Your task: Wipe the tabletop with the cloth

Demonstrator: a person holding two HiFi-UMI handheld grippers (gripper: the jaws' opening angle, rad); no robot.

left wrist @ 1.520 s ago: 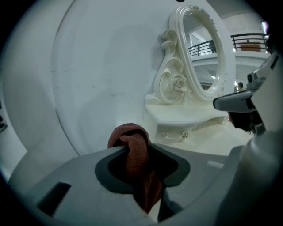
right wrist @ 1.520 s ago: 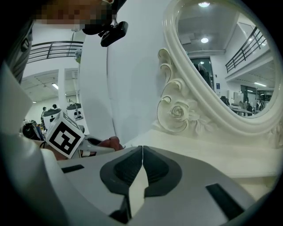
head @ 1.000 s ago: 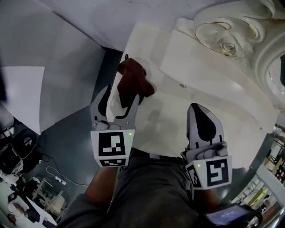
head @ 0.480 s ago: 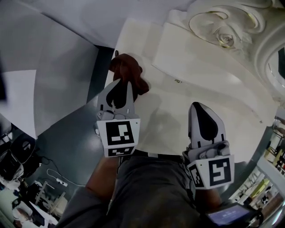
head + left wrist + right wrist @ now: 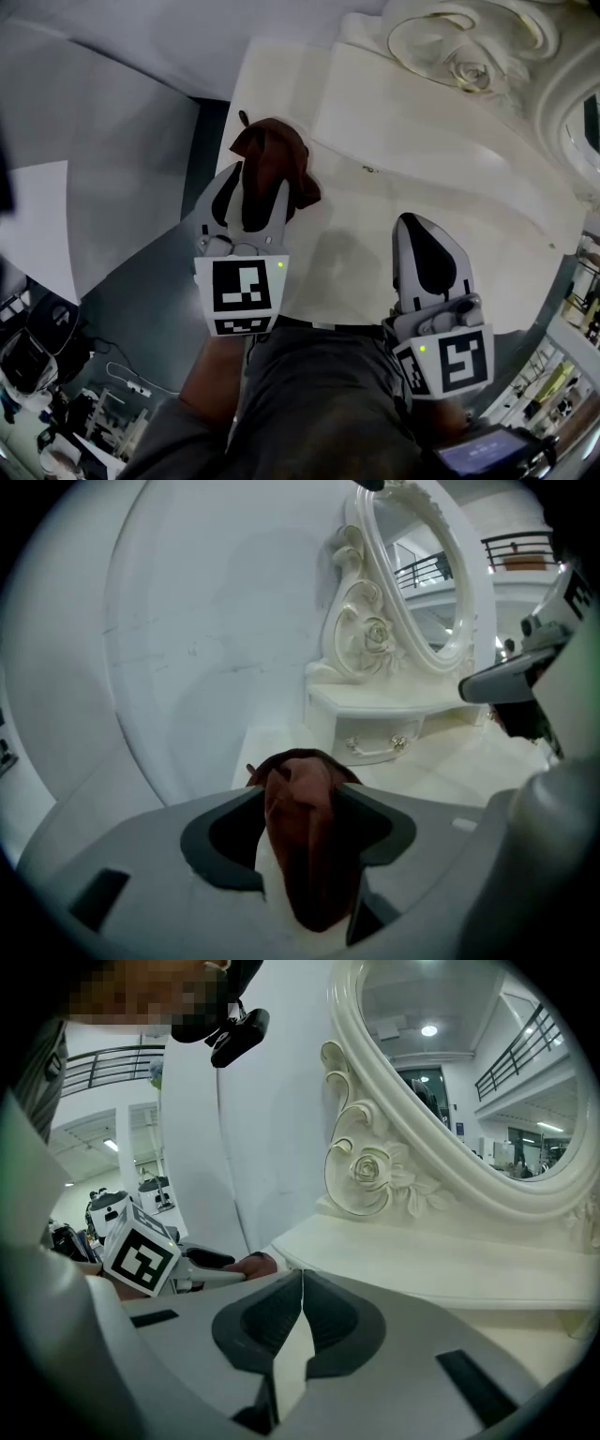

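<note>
The cloth (image 5: 277, 145) is reddish-brown, the tabletop (image 5: 356, 244) cream-white, the mirror frame (image 5: 366, 1166) white.

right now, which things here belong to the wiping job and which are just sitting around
In the job: cloth, tabletop, left gripper, fingers just opening, cloth between them.
Just there: ornate mirror, drawer shelf under it, right gripper, shut and empty.

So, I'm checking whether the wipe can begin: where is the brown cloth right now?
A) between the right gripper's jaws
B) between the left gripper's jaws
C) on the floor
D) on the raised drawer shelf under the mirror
B: the cloth lies on the tabletop between the jaws of the left gripper, which have just been opening. The right gripper is shut with nothing in it.
</note>
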